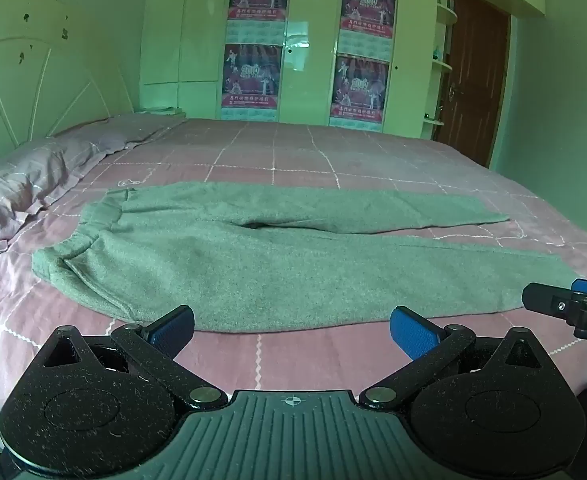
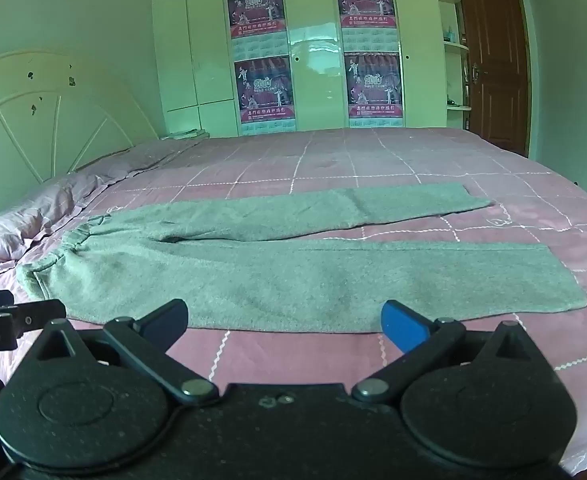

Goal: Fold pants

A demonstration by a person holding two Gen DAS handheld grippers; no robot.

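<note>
Pants [image 1: 277,264] of a grey, fuzzy cloth lie flat and unfolded on the bed [image 1: 333,160], which has a pink cover with thin white lines in a grid. The waistband [image 1: 89,224], a little gathered, is at the left side near the pillow [image 1: 25,188], and the 2 legs stretch to the right. The legs part slightly from the crotch, so a narrow strip of the pink cover shows between them toward the cuffs. The near leg looks wider and its lower edge runs just in front of both tools. The left gripper [image 1: 291,330] is wide open, its 2 blue pads far apart, and it holds nothing; it hovers over the cover just before the near edge of the pants. The right gripper [image 2: 283,322] is also wide open and holds nothing, in the same low place further toward the cuffs. Behind the bed stand a pale wardrobe [image 2: 317,48] with 4 posters [image 2: 257,4] and a brown door [image 2: 493,56].
</note>
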